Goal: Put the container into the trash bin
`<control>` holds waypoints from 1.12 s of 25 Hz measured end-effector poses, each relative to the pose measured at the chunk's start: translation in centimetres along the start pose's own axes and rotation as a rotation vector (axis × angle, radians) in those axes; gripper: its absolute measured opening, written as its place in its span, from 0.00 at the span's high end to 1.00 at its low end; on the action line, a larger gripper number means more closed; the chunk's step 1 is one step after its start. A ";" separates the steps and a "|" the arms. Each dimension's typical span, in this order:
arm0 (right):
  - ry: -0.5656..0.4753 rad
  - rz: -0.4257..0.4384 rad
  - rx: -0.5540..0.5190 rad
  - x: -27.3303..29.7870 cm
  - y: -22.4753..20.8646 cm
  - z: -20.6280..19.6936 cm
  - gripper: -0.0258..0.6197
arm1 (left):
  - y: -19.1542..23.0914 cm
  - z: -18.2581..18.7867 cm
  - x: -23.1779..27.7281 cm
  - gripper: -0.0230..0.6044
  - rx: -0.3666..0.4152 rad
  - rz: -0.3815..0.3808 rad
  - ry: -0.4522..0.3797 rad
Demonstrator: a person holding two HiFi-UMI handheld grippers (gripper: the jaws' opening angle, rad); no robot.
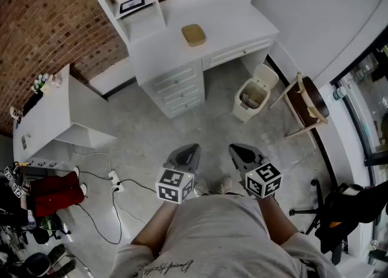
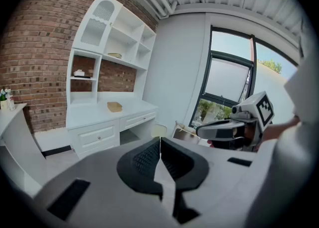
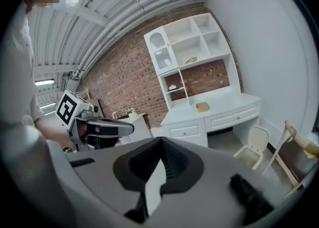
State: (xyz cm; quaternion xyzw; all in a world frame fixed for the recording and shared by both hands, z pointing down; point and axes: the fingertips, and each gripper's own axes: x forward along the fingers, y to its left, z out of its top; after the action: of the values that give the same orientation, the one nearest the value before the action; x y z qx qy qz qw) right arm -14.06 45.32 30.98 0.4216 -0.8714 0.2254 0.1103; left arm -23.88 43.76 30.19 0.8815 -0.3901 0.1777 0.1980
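The container [image 1: 193, 34] is a flat tan box lying on the white desk [image 1: 230, 22]; it also shows on the desk top in the left gripper view [image 2: 114, 106] and the right gripper view [image 3: 202, 106]. The cream trash bin [image 1: 253, 96] stands on the floor at the desk's right end, lid up [image 3: 251, 145]. My left gripper [image 1: 185, 156] and right gripper [image 1: 242, 154] are held side by side in front of my body, well short of the desk. Both are shut with nothing between the jaws [image 2: 160, 140] [image 3: 160, 140].
A wooden chair [image 1: 309, 98] stands right of the bin. A white side table [image 1: 54, 113] is at the left, with cables [image 1: 103, 186] and a red item [image 1: 56, 193] on the floor near it. A black office chair [image 1: 339, 210] is at the right.
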 end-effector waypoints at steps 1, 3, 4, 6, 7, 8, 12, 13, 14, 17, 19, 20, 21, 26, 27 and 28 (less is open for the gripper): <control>0.002 0.000 0.001 0.0 0.0 -0.1 0.92 | 0.0 0.0 0.0 0.93 0.002 -0.001 0.002; 0.005 0.001 0.000 0.0 0.0 -0.2 0.92 | 0.0 0.1 0.0 0.93 0.004 0.000 0.004; 0.005 0.002 -0.002 0.0 0.1 -0.2 0.92 | 0.0 0.1 -0.1 0.93 0.003 0.002 0.004; 0.007 0.006 -0.008 0.0 0.2 -0.2 0.92 | 0.1 0.1 -0.2 0.93 -0.003 0.008 0.003; 0.008 0.008 -0.010 0.0 0.2 -0.2 0.92 | 0.1 0.1 -0.2 0.93 -0.006 0.010 0.003; 0.010 0.010 -0.011 0.0 0.2 -0.2 0.92 | 0.1 0.2 -0.2 0.93 -0.009 0.011 0.002; 0.009 0.014 0.003 -0.3 -0.2 -0.2 0.92 | -0.3 0.2 0.2 0.93 -0.007 0.007 0.003; 0.004 0.017 0.011 -0.5 -0.3 -0.2 0.92 | -0.5 0.2 0.3 0.93 -0.006 0.006 0.004; -0.001 0.022 0.016 -0.7 -0.4 -0.1 0.91 | -0.8 0.2 0.4 0.93 -0.006 0.006 0.004; -0.006 0.035 0.012 -1.1 -0.6 0.1 0.91 | -1.3 0.6 0.7 0.93 -0.006 0.005 -0.002; 0.000 0.039 0.010 -1.4 -0.9 0.0 0.91 | -1.8 0.8 1.0 0.93 -0.007 0.005 -0.004; 0.004 0.042 0.011 -1.5 -1.2 -0.1 0.91 | -2.0 0.9 1.1 0.93 -0.009 0.006 -0.005; 0.009 0.045 0.012 -1.6 -1.4 -0.2 0.91 | -2.2 1.0 1.3 0.93 -0.010 0.008 -0.007; 0.030 0.068 0.007 -2.3 -2.6 -0.3 0.91 | -3.2 1.1 1.8 0.93 -0.020 0.030 -0.008; 0.029 0.071 0.005 -2.4 -2.8 -0.2 0.91 | -3.3 1.0 1.8 0.93 -0.022 0.036 -0.005; 0.028 0.075 0.005 -2.5 -3.0 -0.1 0.91 | -3.4 1.0 1.9 0.93 -0.023 0.042 -0.003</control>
State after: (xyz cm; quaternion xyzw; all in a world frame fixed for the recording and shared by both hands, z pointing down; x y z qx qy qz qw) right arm -10.14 45.44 31.05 0.3859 -0.8843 0.2372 0.1132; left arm -19.95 44.25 29.50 0.8711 -0.4107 0.1759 0.2040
